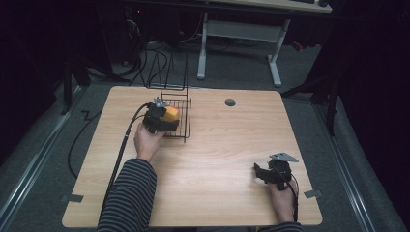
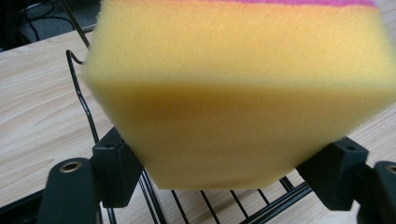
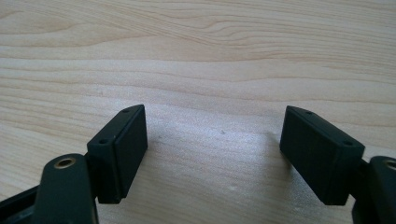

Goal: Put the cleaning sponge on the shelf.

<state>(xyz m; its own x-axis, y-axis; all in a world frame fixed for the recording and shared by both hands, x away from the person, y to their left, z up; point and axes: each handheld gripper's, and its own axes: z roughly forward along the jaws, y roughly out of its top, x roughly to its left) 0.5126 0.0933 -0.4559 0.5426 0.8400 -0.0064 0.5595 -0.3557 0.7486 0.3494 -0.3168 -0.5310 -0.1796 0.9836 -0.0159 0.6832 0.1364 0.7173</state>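
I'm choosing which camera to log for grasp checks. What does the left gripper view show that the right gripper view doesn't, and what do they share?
Left gripper view: a yellow sponge with a pink top layer, clamped between that tool's black jaws, above the black wire basket.

Right gripper view: the right tool with its jaws spread apart and nothing between them, over bare wood.

Shared: two black jaws rising from the bottom of the picture, and the light wooden table behind them.
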